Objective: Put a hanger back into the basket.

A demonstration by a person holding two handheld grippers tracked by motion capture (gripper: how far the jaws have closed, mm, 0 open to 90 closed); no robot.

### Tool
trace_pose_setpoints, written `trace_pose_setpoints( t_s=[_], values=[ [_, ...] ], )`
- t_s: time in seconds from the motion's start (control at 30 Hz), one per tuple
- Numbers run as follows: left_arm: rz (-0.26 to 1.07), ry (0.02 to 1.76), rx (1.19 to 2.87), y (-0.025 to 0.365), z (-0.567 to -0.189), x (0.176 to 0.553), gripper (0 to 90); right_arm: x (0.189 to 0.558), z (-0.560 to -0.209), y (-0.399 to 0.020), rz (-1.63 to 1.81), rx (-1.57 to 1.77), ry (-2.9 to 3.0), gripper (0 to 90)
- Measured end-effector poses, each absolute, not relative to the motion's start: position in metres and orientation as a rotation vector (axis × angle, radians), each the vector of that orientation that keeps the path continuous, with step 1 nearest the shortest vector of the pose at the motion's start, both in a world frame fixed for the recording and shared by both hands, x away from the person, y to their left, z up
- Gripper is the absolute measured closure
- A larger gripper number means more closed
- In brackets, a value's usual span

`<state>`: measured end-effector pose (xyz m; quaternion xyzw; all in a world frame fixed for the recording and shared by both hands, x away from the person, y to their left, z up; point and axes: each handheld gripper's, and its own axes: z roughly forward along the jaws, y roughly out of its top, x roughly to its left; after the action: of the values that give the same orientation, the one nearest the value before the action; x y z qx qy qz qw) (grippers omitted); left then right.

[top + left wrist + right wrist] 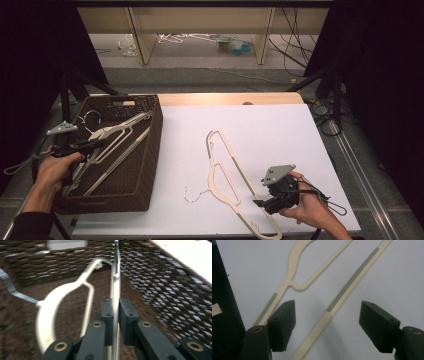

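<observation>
Holding a cream hanger [115, 287] in the basket [150, 150] at left, the left gripper [115, 315] jaws should part slowly, while the right gripper [327, 322] jaws stay apart.

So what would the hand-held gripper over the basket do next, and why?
Probably open and let go. The left hand-held gripper is pinched on a cream hanger already low inside the woven basket. Another hanger lies on the white table, between the right hand-held gripper's open jaws.
</observation>
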<state>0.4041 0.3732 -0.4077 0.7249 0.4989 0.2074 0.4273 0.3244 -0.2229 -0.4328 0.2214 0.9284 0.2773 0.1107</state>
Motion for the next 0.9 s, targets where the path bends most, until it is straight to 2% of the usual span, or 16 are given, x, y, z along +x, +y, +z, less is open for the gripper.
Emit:
trace_pose_setpoints(
  t_s=[0.1,0.23,0.33,0.4,0.47,0.67,0.9],
  values=[
    [0.552,1.218,1.848,0.38,-0.408,0.407,77.9,0.324,-0.433,-0.223,0.815,0.656,2.729,30.5],
    [0.597,1.286,1.855,0.378,-0.412,0.404,69.9,0.324,-0.434,-0.222,0.815,0.657,2.731,30.3],
    [0.595,1.283,1.866,0.379,-0.411,0.403,69.6,0.324,-0.434,-0.222,0.809,0.662,2.735,30.3],
    [0.623,1.322,1.873,0.379,-0.412,0.402,65.3,0.325,-0.435,-0.222,0.817,0.655,2.735,30.3],
    [0.664,1.34,1.935,0.381,-0.412,0.402,57.3,0.324,-0.435,-0.222,0.817,0.657,2.734,30.3],
    [0.671,1.424,1.858,0.381,-0.41,0.398,45.4,0.325,-0.435,-0.223,0.806,0.656,2.745,30.3],
    [0.649,1.362,1.799,0.353,-0.396,0.387,33.6,0.325,-0.435,-0.222,0.808,0.659,2.744,30.3]
  ],
)
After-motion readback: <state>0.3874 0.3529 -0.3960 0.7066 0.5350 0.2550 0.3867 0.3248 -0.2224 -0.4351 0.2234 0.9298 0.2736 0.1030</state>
